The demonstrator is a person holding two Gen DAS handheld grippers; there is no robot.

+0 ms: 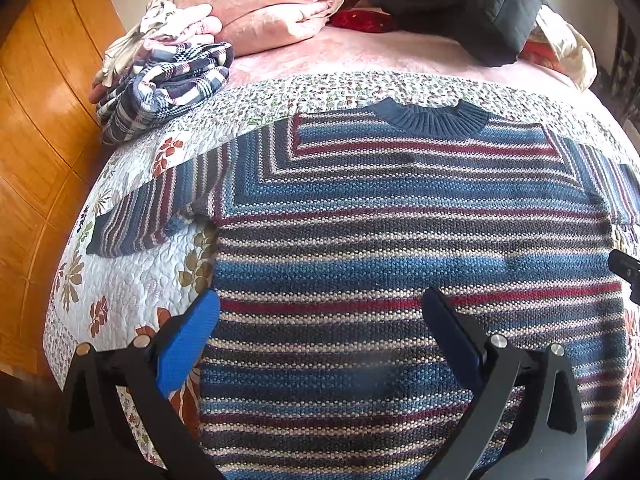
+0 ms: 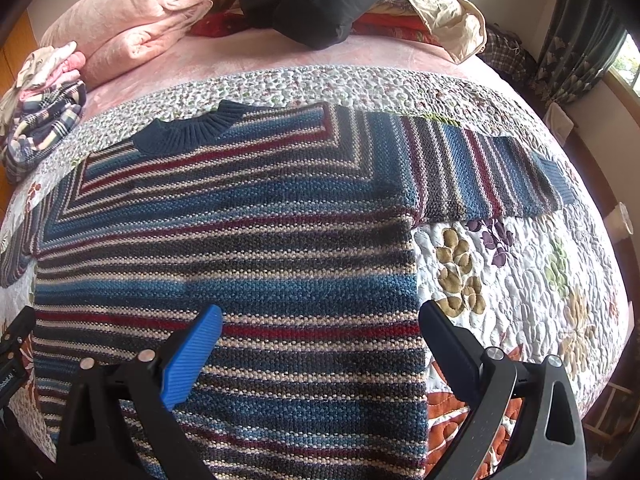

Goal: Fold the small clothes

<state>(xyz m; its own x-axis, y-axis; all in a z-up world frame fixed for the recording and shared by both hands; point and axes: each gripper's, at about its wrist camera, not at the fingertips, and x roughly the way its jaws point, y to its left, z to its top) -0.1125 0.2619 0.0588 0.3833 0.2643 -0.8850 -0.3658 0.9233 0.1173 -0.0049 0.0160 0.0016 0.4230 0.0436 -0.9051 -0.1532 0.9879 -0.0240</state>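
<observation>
Lying flat on a flowered quilt (image 1: 132, 280) over a bed, wooden floor (image 1: 36, 128) alongside: a striped sweater (image 1: 400, 240), sleeves spread. Hovering above its lower half, left gripper (image 1: 320, 312) and right gripper (image 2: 320, 320), both gaping wide, holding nothing (hem cut off below).

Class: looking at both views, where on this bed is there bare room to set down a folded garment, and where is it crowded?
Free: the quilt right of the sweater, below its right sleeve; a smaller patch under the left sleeve. Crowded: the far end, with the plaid clothes, pink bedding and black jacket.
</observation>
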